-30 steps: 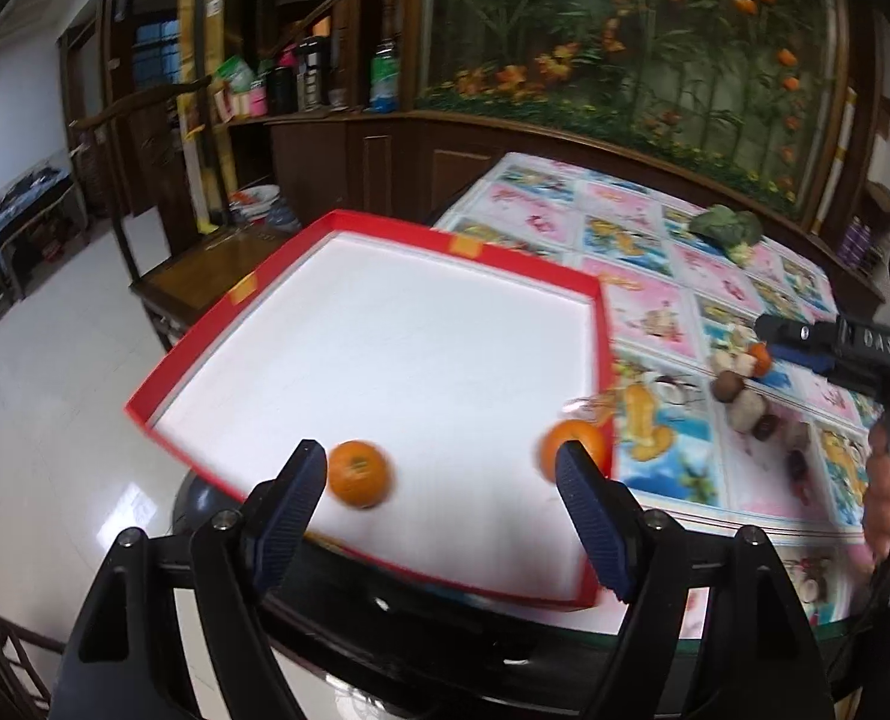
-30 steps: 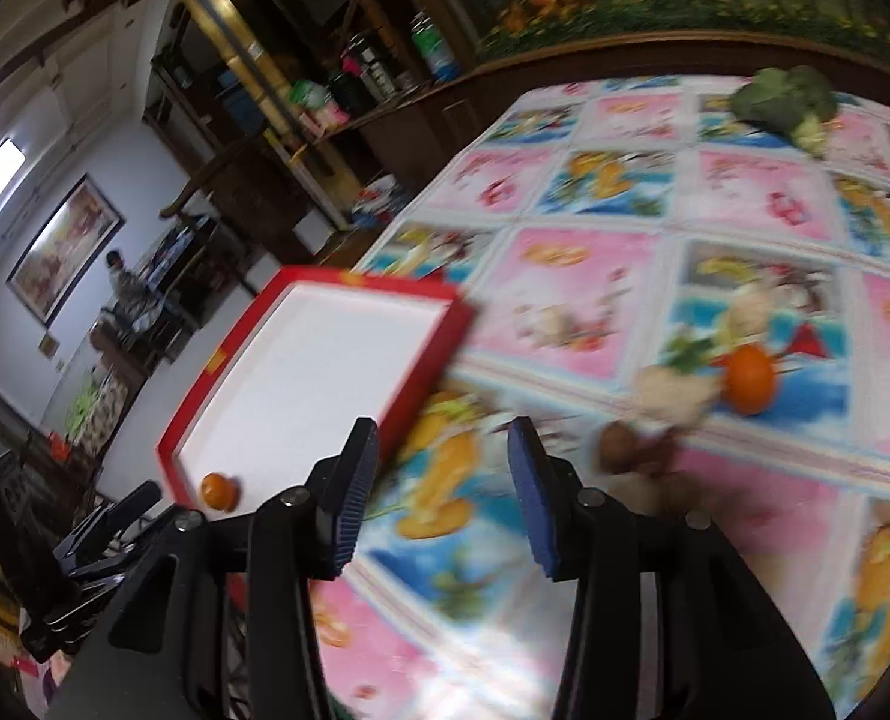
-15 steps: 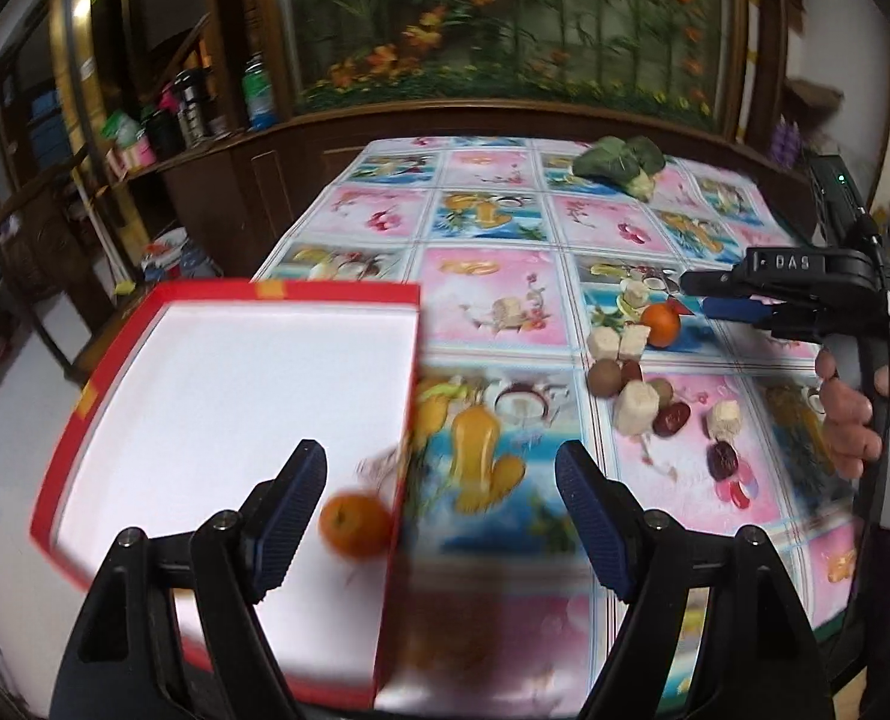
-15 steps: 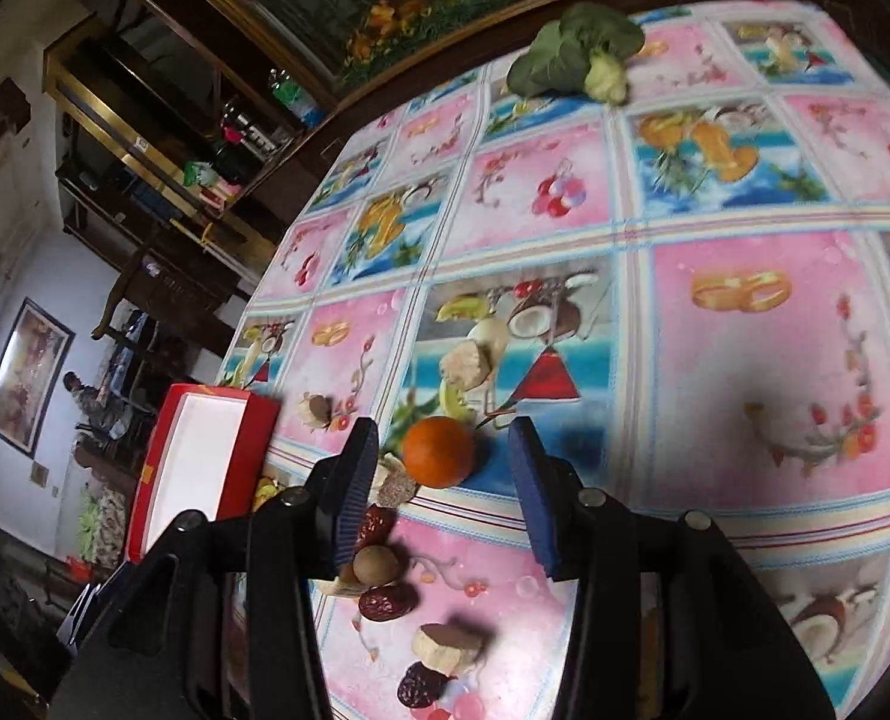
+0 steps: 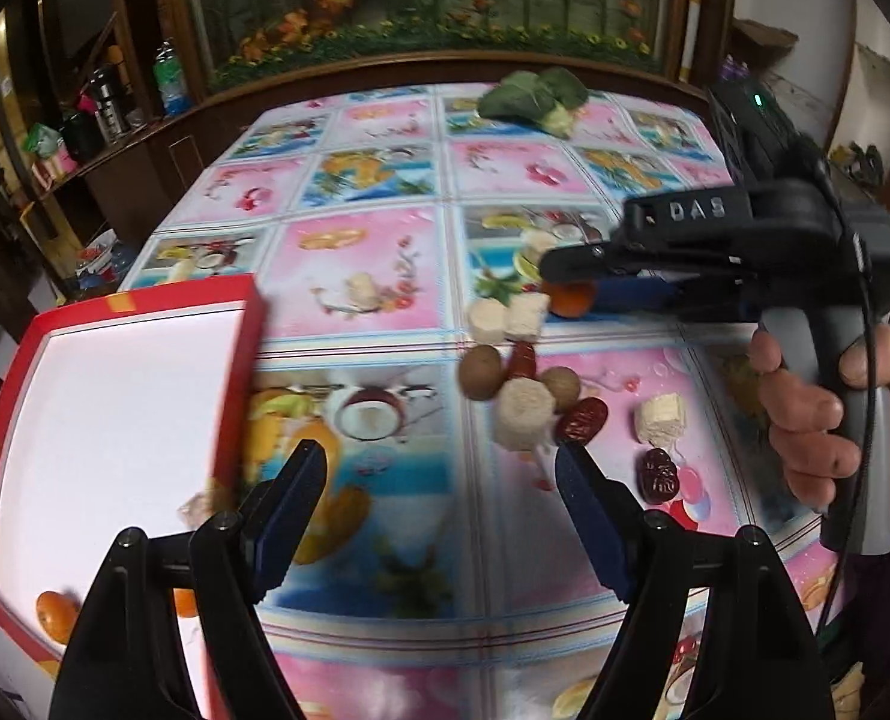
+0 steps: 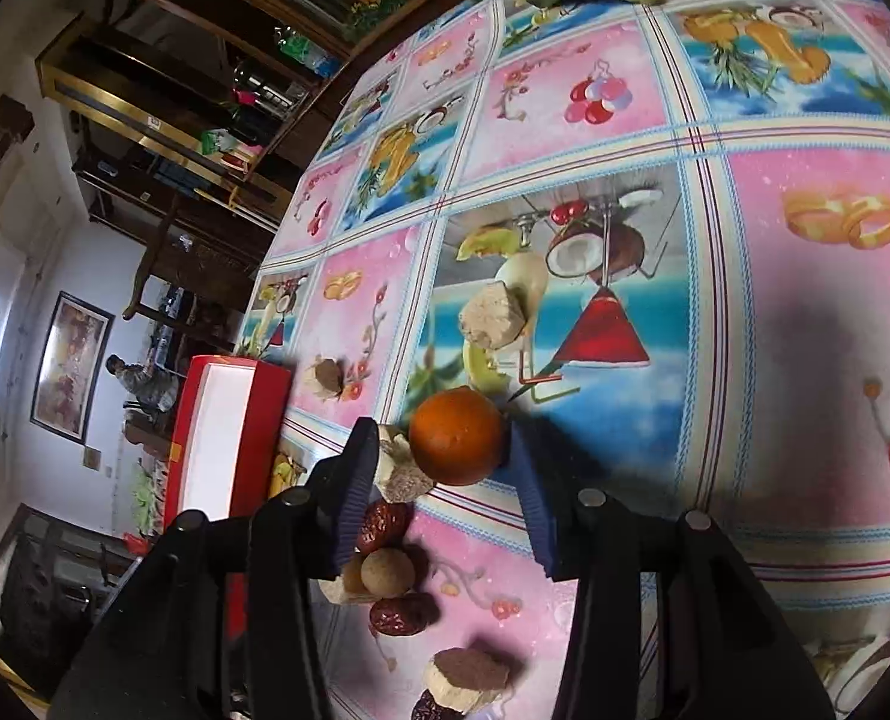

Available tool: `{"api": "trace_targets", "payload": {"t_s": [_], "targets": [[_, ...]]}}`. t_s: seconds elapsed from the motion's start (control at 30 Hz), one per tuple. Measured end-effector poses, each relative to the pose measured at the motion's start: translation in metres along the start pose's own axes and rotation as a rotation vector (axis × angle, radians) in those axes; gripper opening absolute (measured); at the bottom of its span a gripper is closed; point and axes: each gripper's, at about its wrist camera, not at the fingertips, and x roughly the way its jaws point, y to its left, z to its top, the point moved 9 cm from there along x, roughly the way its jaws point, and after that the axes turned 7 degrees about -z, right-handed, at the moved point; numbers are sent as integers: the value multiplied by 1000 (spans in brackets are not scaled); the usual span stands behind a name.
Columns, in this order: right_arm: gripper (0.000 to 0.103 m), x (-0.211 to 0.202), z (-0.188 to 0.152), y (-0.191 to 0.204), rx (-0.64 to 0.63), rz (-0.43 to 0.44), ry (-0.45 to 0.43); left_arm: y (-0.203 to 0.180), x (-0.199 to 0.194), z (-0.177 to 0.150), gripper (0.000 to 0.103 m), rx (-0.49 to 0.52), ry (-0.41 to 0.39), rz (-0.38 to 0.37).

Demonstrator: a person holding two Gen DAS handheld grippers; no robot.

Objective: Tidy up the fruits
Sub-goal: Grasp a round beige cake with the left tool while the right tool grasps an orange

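Note:
An orange point(image 6: 457, 444) lies on the fruit-print tablecloth between the fingers of my right gripper point(image 6: 441, 441). Its jaws stand apart. The right pad is at the orange's side, and a pale chunk point(image 6: 399, 471) fills the gap at the left pad. In the left wrist view the same orange point(image 5: 574, 303) shows under the right gripper point(image 5: 583, 279). My left gripper point(image 5: 438, 462) hangs open and empty over the cloth, just short of the pile. A red tray point(image 5: 246, 360) with a white floor sits at the left and holds two oranges point(image 5: 54, 615) near its front edge.
Around the orange lie pale chunks point(image 5: 523, 414), brown round fruits point(image 5: 481, 363) and red dates point(image 5: 583, 420). A leafy green vegetable point(image 5: 535, 99) rests at the table's far end. A person's hand point(image 5: 805, 414) holds the right gripper's handle. Dark wooden cabinets stand behind the table.
The left gripper has swung right, from over the tray to the cloth near the pile. The right gripper has come down, and the orange is now between its fingers.

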Motion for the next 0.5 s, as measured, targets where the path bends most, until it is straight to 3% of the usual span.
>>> {"api": "trace_targets", "payload": {"t_s": [0.1, 0.27, 0.5], "targets": [[35, 3, -2, -2, 21, 19, 25, -6, 10, -1, 79, 6, 21, -16], [34, -9, -1, -2, 54, 48, 19, -10, 25, 0, 78, 18, 46, -19], [34, -30, 10, -14, 120, 63, -47, -15, 43, 2, 61, 43, 74, -33]]}}
